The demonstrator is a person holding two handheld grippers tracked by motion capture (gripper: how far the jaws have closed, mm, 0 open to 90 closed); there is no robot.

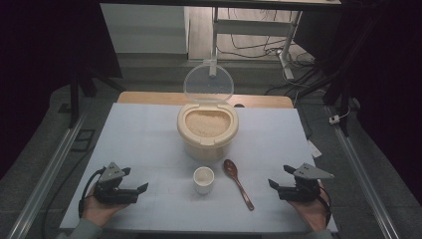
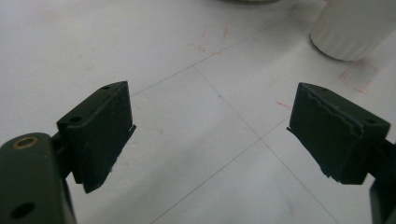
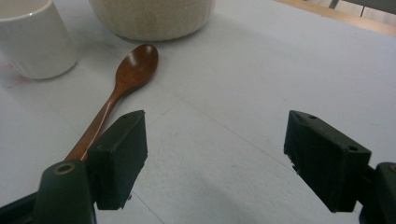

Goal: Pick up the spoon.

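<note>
A cream rice container [image 1: 207, 130] stands at the table's middle, full of rice, its clear lid [image 1: 208, 83] raised behind it. In front of it sit a small white cup [image 1: 203, 179] and a brown wooden spoon [image 1: 238, 183] lying on the table. My left gripper [image 1: 134, 180] rests at the front left, open, nothing between its jaws [image 2: 212, 133]; the cup [image 2: 357, 28] is at the upper right of the left gripper view. My right gripper [image 1: 280, 177] rests at the front right, open and empty [image 3: 215, 158]. The spoon [image 3: 119, 91], cup [image 3: 35, 39] and container [image 3: 152, 16] lie ahead of it to the left.
The table is covered by a white sheet [image 1: 134, 139] with thin pencil lines and red marks [image 2: 212, 44]. A wooden edge [image 1: 149, 97] shows at the back. Beyond stand desk legs and cables [image 1: 283, 55]; metal rails [image 1: 50, 169] flank the table.
</note>
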